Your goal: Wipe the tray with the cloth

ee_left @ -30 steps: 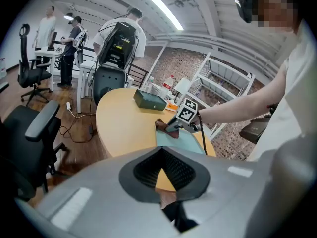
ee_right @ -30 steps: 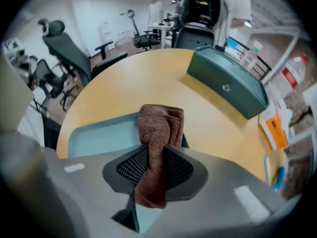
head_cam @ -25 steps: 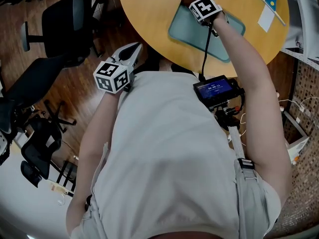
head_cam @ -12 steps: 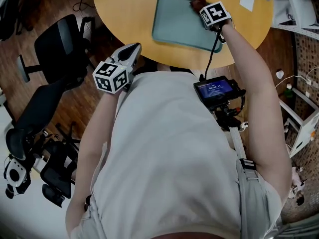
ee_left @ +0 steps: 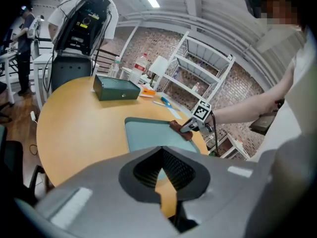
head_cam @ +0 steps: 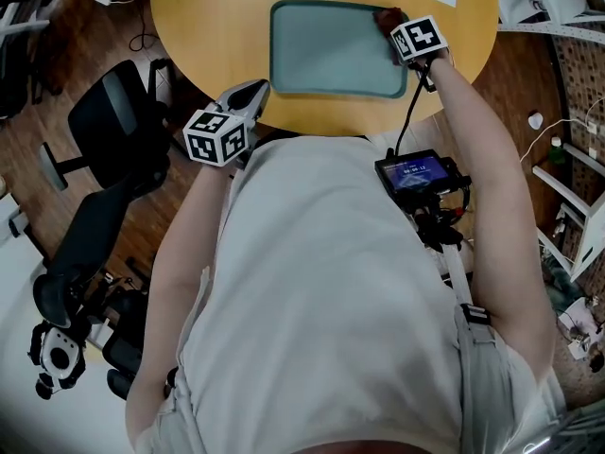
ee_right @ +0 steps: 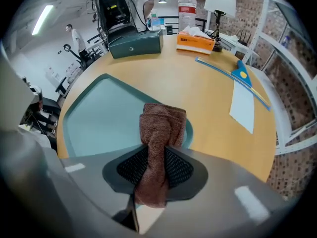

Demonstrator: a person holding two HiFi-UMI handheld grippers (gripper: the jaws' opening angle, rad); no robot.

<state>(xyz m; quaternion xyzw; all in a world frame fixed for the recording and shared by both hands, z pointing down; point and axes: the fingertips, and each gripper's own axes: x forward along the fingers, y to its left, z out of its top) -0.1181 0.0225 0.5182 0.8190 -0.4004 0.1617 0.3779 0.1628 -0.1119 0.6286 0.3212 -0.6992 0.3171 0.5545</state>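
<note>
The right gripper [ee_right: 152, 172] has its jaws clenched on the brown cloth [ee_right: 161, 128], a folded bundle that sticks out in front of them and rests on the teal tray [head_cam: 326, 50] at its upper right corner in the head view. The tray lies flat on the round wooden worktop [head_cam: 208, 17], at the top of the frame. The left gripper [ee_left: 161, 170] hangs at the worktop's near edge, left of centre, its jaws closed together on nothing.

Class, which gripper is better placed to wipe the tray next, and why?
Right. The right gripper holds the brown cloth at a corner of the tray; the left gripper is empty, away from it.
</note>
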